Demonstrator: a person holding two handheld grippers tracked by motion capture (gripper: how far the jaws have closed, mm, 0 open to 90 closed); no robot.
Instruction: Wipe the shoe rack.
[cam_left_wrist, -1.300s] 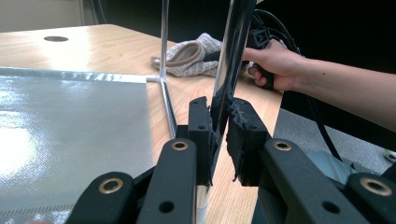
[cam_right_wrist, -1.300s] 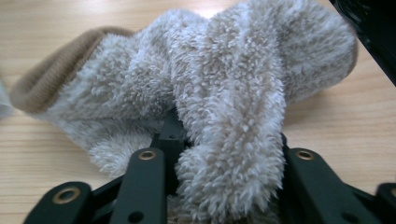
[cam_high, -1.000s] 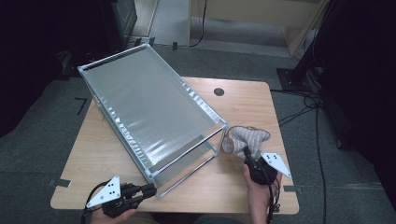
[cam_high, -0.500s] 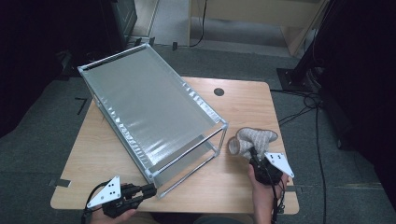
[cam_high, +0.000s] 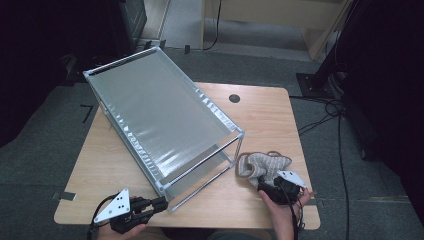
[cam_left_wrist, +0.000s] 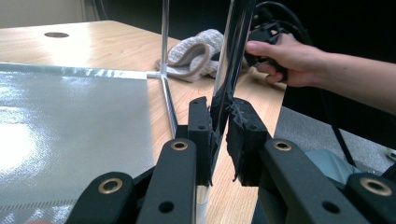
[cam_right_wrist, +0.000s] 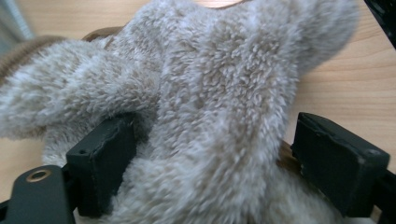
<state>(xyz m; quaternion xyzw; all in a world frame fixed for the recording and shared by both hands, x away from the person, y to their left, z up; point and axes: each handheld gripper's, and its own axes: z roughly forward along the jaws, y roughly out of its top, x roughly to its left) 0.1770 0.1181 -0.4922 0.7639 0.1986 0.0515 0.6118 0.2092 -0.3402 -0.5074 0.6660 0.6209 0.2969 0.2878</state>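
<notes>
While a person's left hand-held gripper (cam_high: 159, 204) clamps the near corner post of a silver metal rack (cam_high: 165, 117) at the front edge of a wooden desk (cam_high: 265, 117), the right hand-held gripper (cam_high: 263, 186) sits low at the desk's near right, its jaws having just been opening around a fluffy grey-beige sock (cam_high: 260, 165). Seen from above, the sock lies crumpled on the desk just beside the rack's right front corner, its brown-trimmed cuff turned toward the rack, with the right hand (cam_high: 282, 207) directly behind it. Through the right gripper view, the sock (cam_right_wrist: 210, 107) fills the space between the two black pads: the left pad (cam_right_wrist: 105, 161) is bedded in the pile, while the right pad (cam_right_wrist: 338, 161) stands clear of the fabric with a strip of desk showing beside it, so the jaws stand wide and are not squeezing the sock. Through the left gripper view, the pads (cam_left_wrist: 201, 135) are drawn narrow on either side of the shiny upright tube (cam_left_wrist: 231, 70) of the rack, gripping it, with the rack's silvery fabric shelf (cam_left_wrist: 70, 121) spreading to one side and the sock (cam_left_wrist: 194, 53) lying farther off on the desk beside the other hand (cam_left_wrist: 285, 56). The rack stands tilted across the desk, its far end overhanging the desk's back left corner above the grey carpet floor (cam_high: 45, 155).
</notes>
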